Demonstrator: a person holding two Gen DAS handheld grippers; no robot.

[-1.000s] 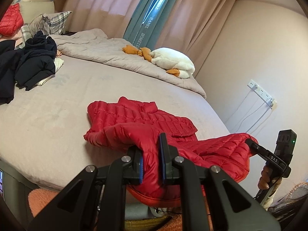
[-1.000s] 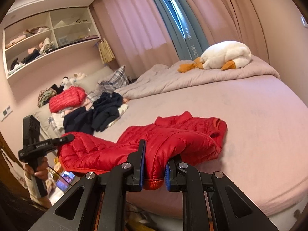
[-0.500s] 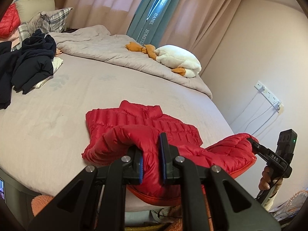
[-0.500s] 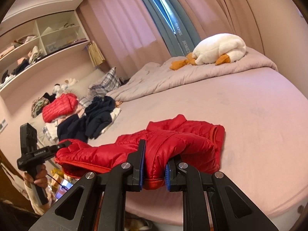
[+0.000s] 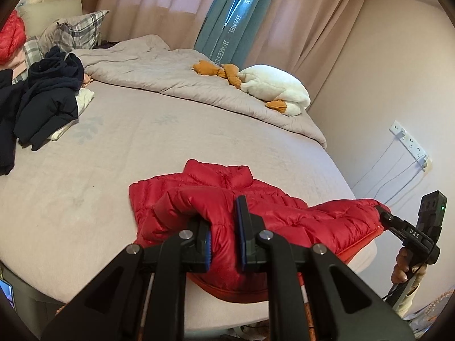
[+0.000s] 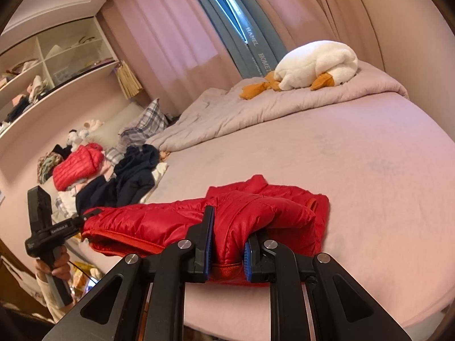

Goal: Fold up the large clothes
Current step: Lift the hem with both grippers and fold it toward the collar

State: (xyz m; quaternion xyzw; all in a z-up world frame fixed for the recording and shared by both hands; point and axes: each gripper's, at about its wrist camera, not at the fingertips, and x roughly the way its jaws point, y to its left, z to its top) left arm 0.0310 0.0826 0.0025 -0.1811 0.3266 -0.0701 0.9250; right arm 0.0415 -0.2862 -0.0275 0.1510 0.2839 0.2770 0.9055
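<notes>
Red jacket [image 5: 227,204] hem carried further over its collar, both ends clamped by left gripper [image 5: 223,244] and right gripper [image 6: 227,245], pink bed [image 5: 142,147] beneath, goose plush [image 5: 273,88] at 1 o'clock.

Pink curtains [image 5: 170,2], wall shelves [image 6: 42,65], bed [image 5: 142,147]

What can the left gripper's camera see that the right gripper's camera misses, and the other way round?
Only the left wrist view shows the white power strip on the wall, with cables hanging from it. Only the right wrist view shows the wall shelves and the stuffed toys by the headboard. Both show the red puffer jacket on the bed, clamped by the left gripper and the right gripper, along with the white plush goose, the pile of dark clothes and the plaid pillow.
</notes>
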